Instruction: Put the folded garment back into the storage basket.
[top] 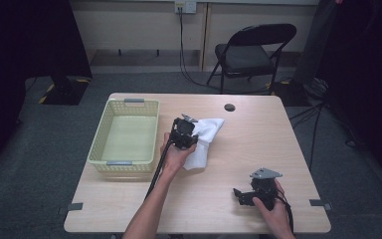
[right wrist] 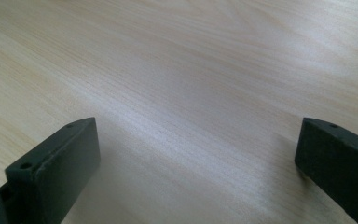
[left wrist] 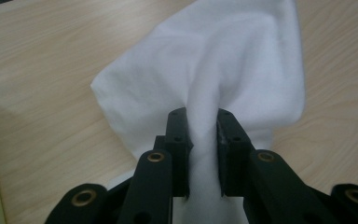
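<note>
Item: cloth [top: 205, 137], white, lying crumpled near the table's [top: 258, 149] centre, just at 3 o'clock of the basket [top: 125, 133]. In the left gripper view one gathered fold of the cloth [left wrist: 205, 84] is running down between the jaws, with the rest spreading out beyond them over the wood.

Item: left gripper [top: 185, 130], clenching on that fold of cloth (jaws pressing it from both sides); the hand [top: 175, 158] is holding it from 6 o'clock of the cloth.

Item: right gripper [top: 241, 195], sitting at about 5 o'clock of the cloth and well apart from it, near the table's front edge. Its jaws are standing wide and grasping nothing, with bare wood [right wrist: 191, 93] showing between them.

Item: basket, pale yellow, standing at the table's 9 o'clock side.
</note>
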Motion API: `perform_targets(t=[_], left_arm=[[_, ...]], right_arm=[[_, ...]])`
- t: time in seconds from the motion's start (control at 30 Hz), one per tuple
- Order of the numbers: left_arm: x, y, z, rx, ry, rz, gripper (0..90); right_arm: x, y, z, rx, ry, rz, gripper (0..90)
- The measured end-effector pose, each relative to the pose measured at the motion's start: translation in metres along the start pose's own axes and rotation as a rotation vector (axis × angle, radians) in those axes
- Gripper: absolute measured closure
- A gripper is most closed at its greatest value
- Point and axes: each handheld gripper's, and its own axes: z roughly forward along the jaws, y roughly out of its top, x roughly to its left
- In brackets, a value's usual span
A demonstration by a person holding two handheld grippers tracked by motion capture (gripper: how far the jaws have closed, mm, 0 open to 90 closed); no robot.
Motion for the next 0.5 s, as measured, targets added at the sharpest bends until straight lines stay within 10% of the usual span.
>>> perform_targets(t=[0.5], left_arm=[[0.004, 0.005, -0.014, -0.029, -0.006, 0.004, 77.5]], right_arm=[[0.0, 0.0, 0.0, 0.0, 0.0, 0.0, 0.0]])
